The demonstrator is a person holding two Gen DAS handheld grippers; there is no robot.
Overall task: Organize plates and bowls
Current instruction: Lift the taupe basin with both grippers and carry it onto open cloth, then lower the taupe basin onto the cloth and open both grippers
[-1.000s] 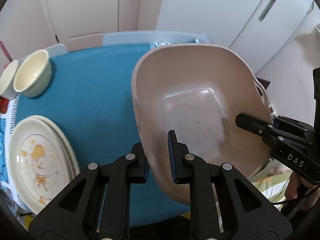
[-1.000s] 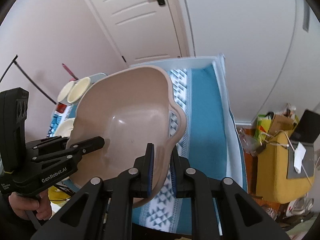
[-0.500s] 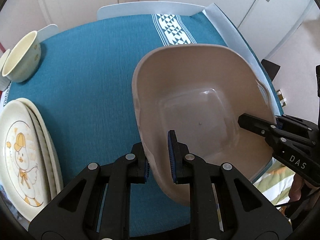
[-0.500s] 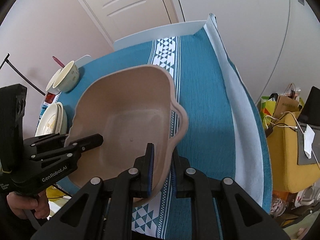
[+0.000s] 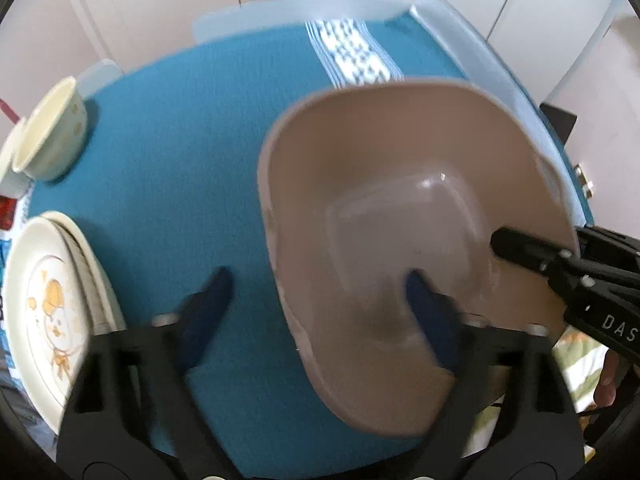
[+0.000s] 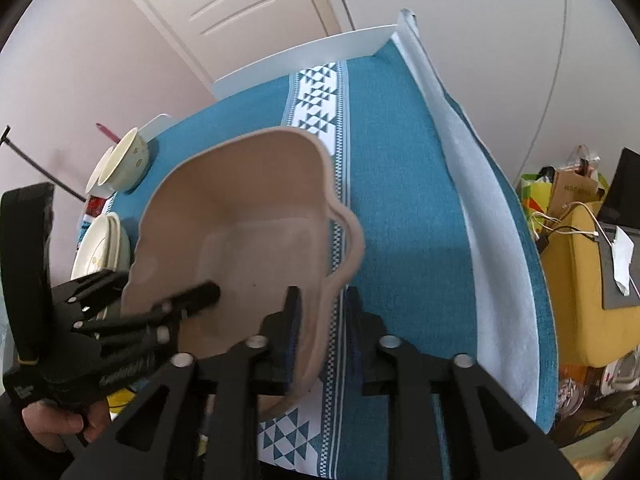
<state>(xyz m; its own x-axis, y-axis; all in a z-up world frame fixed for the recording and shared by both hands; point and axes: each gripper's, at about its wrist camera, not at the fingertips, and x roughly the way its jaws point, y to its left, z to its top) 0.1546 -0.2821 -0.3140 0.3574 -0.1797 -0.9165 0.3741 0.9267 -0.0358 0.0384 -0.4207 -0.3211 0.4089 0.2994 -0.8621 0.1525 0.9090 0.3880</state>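
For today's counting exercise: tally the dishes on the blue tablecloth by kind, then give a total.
Basin: 1
Bowls: 2, the second only partly visible behind the first
Plates: at least 2 stacked; the exact number cannot be told
Total: at least 5

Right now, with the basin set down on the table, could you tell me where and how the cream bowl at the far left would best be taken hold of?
Probably by its rim. The cream bowl stands upright and open-mouthed on the teal tablecloth, so a gripper coming from above could put one finger inside and one outside the thin wall. The side facing the beige basin looks freest; a second bowl sits close against its far side.
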